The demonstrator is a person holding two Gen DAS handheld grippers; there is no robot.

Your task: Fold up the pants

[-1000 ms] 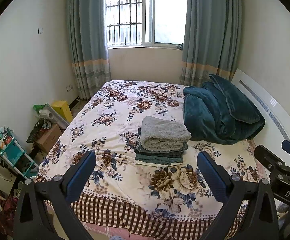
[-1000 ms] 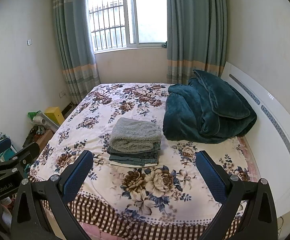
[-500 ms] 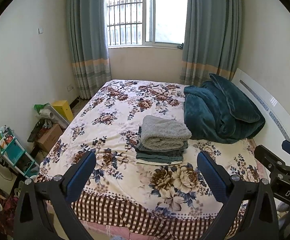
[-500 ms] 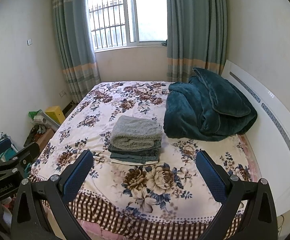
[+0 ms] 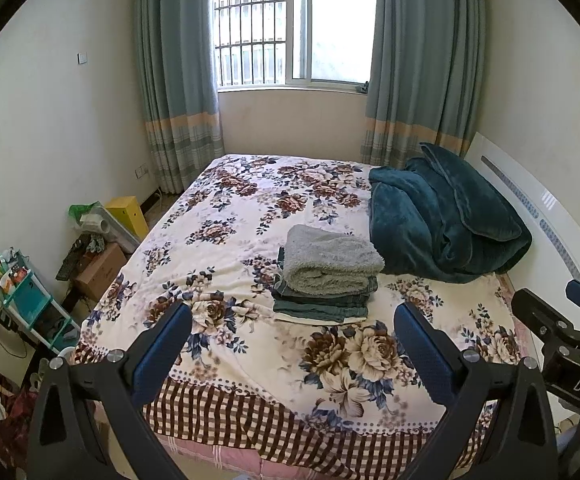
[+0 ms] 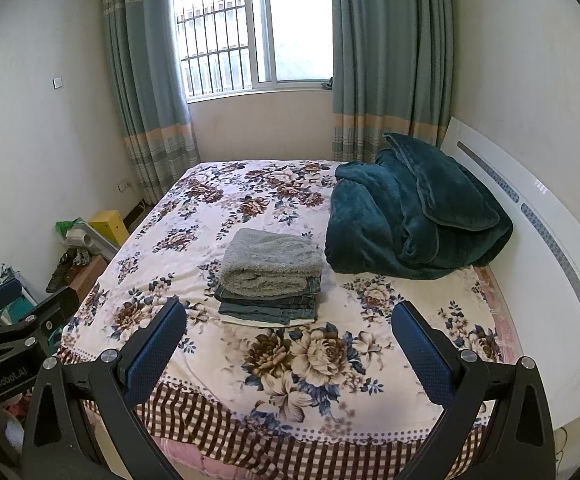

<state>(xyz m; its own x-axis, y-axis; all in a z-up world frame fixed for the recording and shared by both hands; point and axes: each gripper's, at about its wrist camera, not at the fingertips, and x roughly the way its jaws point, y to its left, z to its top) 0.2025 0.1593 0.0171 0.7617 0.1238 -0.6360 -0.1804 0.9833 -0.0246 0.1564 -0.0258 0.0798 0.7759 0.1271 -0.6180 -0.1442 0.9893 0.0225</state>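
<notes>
Sunlit bedroom, floral bed (image 5: 250,208): folded pants (image 5: 324,280) sat stacked at frame centre beside a teal blanket (image 5: 442,220). Left gripper (image 5: 292,338) and right gripper (image 6: 289,336) hovered at the lower edge, fingers wide and empty; folding appeared complete.

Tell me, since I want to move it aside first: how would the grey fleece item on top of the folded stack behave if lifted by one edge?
The grey fleece item looks thick and soft, so it would probably droop and unfold. Its pile suggests good grip, not slipperiness. It seems light, yet lifting may drag the dark folded pants beneath askew.
</notes>
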